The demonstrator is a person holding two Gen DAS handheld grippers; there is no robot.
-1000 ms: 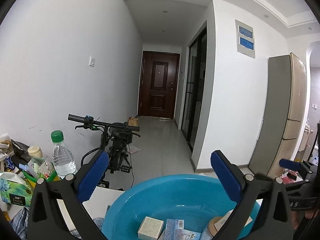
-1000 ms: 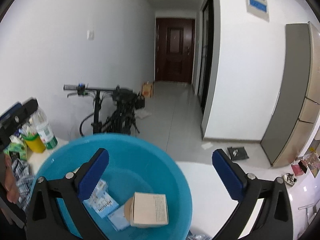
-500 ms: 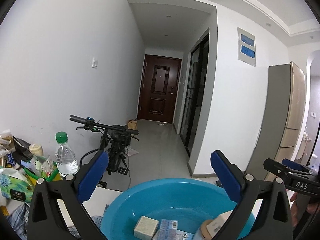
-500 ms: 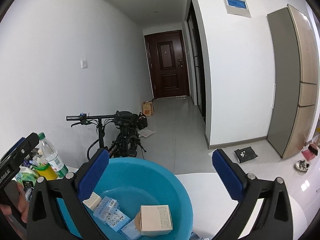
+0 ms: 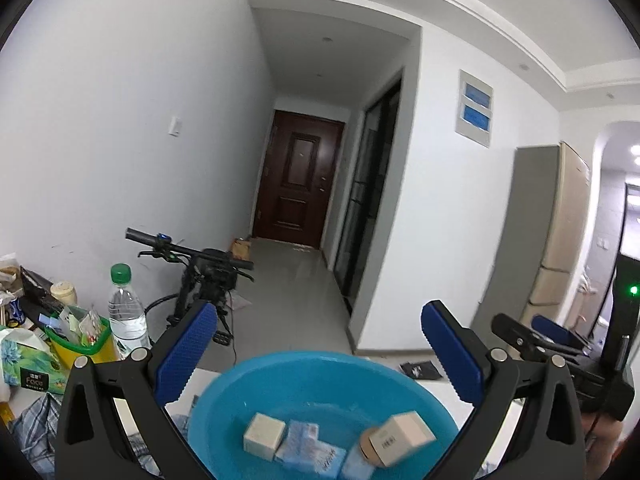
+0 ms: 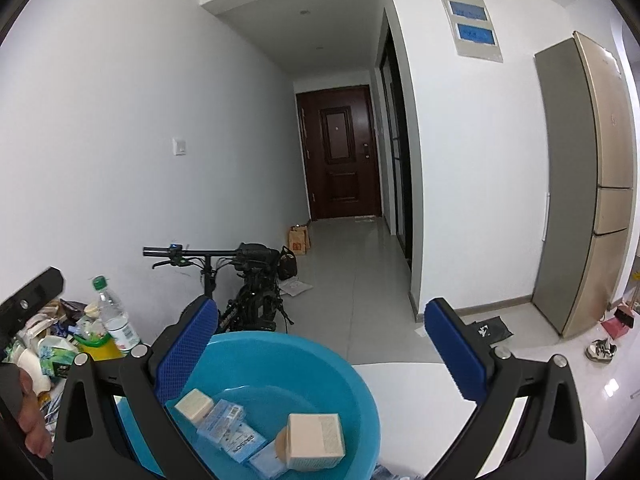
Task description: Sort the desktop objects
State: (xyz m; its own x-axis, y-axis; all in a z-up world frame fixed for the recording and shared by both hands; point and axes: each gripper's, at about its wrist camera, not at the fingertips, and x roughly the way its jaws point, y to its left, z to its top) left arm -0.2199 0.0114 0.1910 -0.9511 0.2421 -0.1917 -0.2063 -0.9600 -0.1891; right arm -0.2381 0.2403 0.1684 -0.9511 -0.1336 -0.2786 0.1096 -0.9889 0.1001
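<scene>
Left wrist view: the left hand-held gripper (image 5: 320,354) hangs above a round blue plastic basin (image 5: 280,372), its black arms spread wide and nothing between the dimpled blue rubber pads (image 5: 186,354). In the smooth, glossy basin lie a small cream cube box (image 5: 264,436), flat pale-blue packets (image 5: 304,444) printed with text, and a larger beige carton (image 5: 402,438) tipped against a tan round lid. The basin sits on a white table (image 5: 200,376). To the left on the table stand a clear ribbed water bottle (image 5: 126,316) with a green cap, a yellow tub (image 5: 86,344) stuffed with sachets, and a soft green tissue pack (image 5: 24,364); checked cloth (image 5: 32,428) lies crumpled below. The right hand-held gripper (image 5: 536,336) shows at the right edge.

In the right wrist view its own arms (image 6: 320,354) are likewise wide apart and empty over the basin (image 6: 352,384), with bare glossy table (image 6: 420,392) to the right. A black bicycle (image 6: 248,284) leans by the wall behind.
</scene>
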